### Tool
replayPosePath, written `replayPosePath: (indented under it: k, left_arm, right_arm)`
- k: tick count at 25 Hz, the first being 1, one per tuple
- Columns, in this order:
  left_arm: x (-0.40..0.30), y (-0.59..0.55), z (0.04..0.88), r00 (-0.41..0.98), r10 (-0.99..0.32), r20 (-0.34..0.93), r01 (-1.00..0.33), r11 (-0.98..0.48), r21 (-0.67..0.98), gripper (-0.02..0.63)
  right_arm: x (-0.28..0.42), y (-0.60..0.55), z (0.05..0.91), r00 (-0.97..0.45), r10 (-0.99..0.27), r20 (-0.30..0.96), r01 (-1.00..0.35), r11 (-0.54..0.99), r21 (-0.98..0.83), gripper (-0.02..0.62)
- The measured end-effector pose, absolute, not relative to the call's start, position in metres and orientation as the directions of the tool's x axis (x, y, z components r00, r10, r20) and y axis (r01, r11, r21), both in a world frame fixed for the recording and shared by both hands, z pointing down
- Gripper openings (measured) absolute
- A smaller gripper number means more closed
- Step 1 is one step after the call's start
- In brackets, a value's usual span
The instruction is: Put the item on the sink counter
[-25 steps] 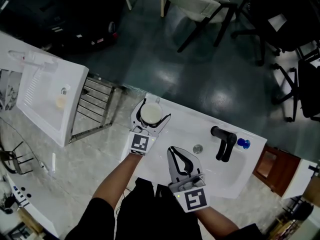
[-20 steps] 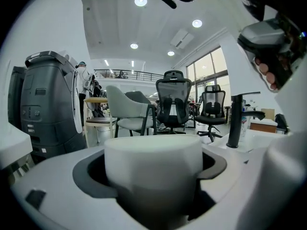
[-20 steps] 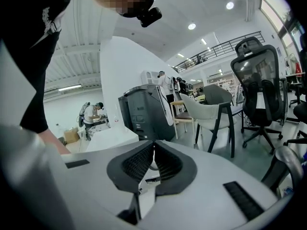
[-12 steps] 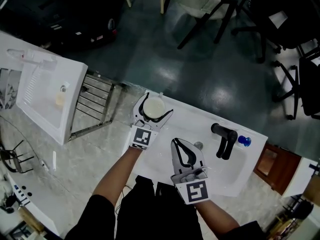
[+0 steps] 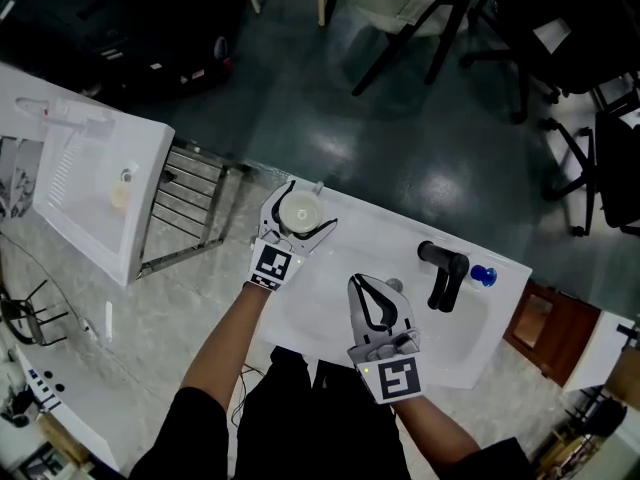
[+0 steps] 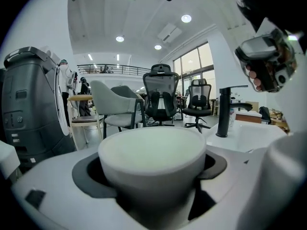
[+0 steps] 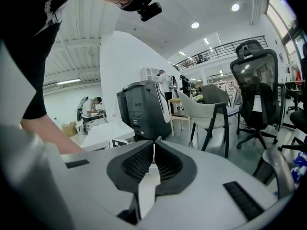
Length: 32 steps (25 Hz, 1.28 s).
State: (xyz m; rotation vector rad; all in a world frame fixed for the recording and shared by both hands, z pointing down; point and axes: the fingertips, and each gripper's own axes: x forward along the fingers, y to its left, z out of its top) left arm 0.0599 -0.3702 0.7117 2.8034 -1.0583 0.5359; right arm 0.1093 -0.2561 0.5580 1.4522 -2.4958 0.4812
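The fingers of the left gripper are clasping a round white ceramic cup from both sides, their dark pads pressing against its wall, as the left gripper view is showing with the cup filling the gap between them. The cup is sitting over the far left corner of the white sink counter; whether its base is touching the counter cannot be told. The right gripper is hovering over the counter's sunken white basin, near the middle, with its ribbed black fingers pressing together and carrying nothing. To the right of it a matte black faucet is standing on the counter, and a small blue object is lying just beside the faucet on the right. Well to the left, a second white sink unit is standing apart from the counter, with a metal wire rack sitting between the two.
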Motion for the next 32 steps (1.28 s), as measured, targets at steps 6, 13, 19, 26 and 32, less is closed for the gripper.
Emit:
replayPosePath:
  k: [6, 13, 19, 26, 32]
  left_arm:
    - [0.058, -0.364, 0.721, 0.652, -0.619, 0.438, -0.644, -0.757, -0.112, 0.46]
    - [0.05, -0.363, 0.723, 0.656, -0.621, 0.428, -0.673, -0.738, -0.039, 0.477]
    - [0.038, -0.353, 0.721, 0.624, -0.639, 0.449, -0.703, -0.711, -0.034, 0.497]
    - [0.013, -0.329, 0.692, 0.608, -0.68, 0.41, -0.749, -0.662, 0.012, 0.499]
    - [-0.005, -0.29, 0.648, 0.605, -0.704, 0.373, -0.773, -0.631, 0.063, 0.497]
  right_arm:
    - [0.121, -0.254, 0.533, -0.468, -0.843, 0.265, -0.884, 0.445, -0.146, 0.033]
    - [0.128, -0.237, 0.54, -0.478, -0.835, 0.272, -0.878, 0.45, -0.162, 0.033]
    - [0.151, -0.236, 0.531, -0.454, -0.852, 0.26, -0.89, 0.422, -0.172, 0.032]
    - [0.144, -0.224, 0.504, -0.453, -0.863, 0.223, -0.891, 0.437, -0.123, 0.032]
    - [0.15, -0.189, 0.499, -0.407, -0.877, 0.255, -0.912, 0.371, -0.177, 0.032]
